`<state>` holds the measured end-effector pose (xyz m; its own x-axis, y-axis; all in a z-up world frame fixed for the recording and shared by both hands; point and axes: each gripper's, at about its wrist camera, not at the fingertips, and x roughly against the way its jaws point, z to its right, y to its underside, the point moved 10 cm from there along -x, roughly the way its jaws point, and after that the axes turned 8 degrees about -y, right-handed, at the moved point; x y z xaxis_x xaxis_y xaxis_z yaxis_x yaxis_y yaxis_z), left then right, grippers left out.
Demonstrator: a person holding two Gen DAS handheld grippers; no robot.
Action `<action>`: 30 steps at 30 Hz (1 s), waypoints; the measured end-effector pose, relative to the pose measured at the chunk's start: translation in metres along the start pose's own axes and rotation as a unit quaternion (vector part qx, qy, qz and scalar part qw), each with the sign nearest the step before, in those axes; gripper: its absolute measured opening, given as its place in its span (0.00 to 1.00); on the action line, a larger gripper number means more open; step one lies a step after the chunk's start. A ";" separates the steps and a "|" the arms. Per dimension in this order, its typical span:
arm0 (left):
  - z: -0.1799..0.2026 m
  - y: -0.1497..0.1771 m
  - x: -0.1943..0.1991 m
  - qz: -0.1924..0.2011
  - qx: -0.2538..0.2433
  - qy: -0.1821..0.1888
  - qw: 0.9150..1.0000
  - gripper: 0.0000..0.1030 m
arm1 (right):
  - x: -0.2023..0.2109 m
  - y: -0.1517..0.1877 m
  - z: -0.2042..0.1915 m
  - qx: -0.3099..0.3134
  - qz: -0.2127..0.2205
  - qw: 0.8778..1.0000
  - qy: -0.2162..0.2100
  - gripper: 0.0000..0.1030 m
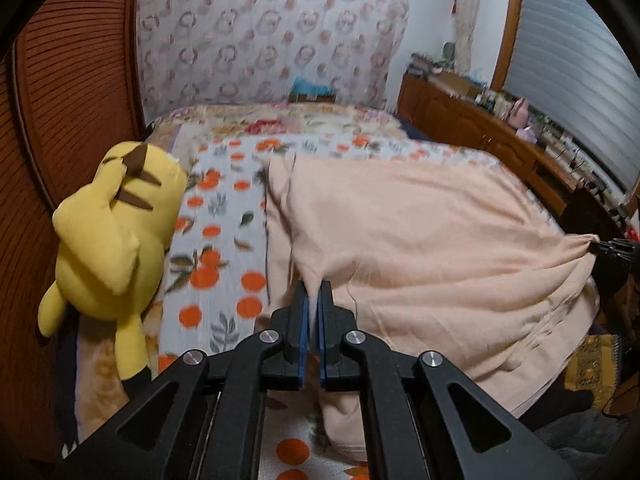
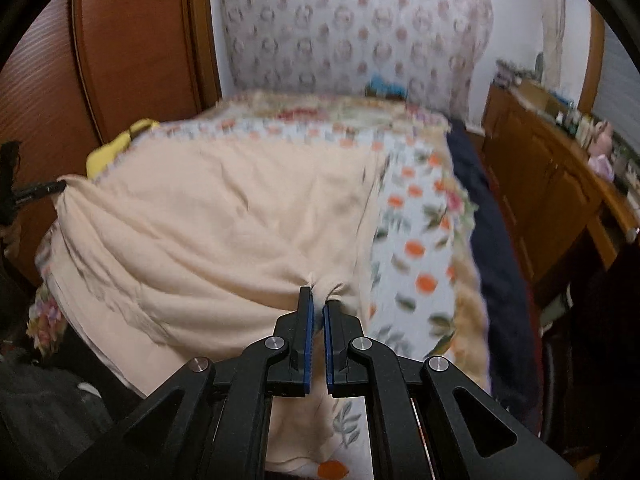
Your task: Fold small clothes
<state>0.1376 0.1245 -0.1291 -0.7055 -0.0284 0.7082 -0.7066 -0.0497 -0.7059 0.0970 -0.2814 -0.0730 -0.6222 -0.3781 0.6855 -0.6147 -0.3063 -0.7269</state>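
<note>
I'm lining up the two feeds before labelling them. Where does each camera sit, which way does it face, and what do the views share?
Left wrist: rides the left tool, looking down along its fingers at the peach garment pinched there; yellow plush toy at left; right tool at the far edge.
Right wrist: rides the right tool, clamped on the same garment; left tool at the left edge.
Shared: garment, orange-print bedcover, wooden dresser, both tools.

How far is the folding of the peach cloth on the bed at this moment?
Done: the peach cotton garment lies spread on the orange-print bedsheet. In hand: the left gripper and the right gripper are each shut on a bunched edge of it. Left: no finished fold shows yet, so the folding itself remains.
</note>
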 end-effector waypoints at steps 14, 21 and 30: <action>0.000 0.026 0.014 -0.002 0.015 0.002 1.000 0.62 | -0.020 -0.027 -0.017 0.008 0.048 0.999 0.016 0.49; -0.002 0.038 0.005 -0.020 0.042 0.009 0.999 0.64 | -0.042 -0.028 -0.032 0.016 0.053 0.998 -0.005 0.60; 0.007 0.045 -0.002 -0.032 0.052 0.021 0.998 0.64 | -0.068 -0.013 -0.065 0.027 0.028 0.997 -0.060 0.65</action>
<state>0.1077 0.1153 -0.1623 -0.6618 0.0194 0.7494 -0.7427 -0.1529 -0.6520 0.1160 -0.1943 -0.1073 -0.5907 -0.4965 0.6361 -0.5517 -0.3268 -0.7674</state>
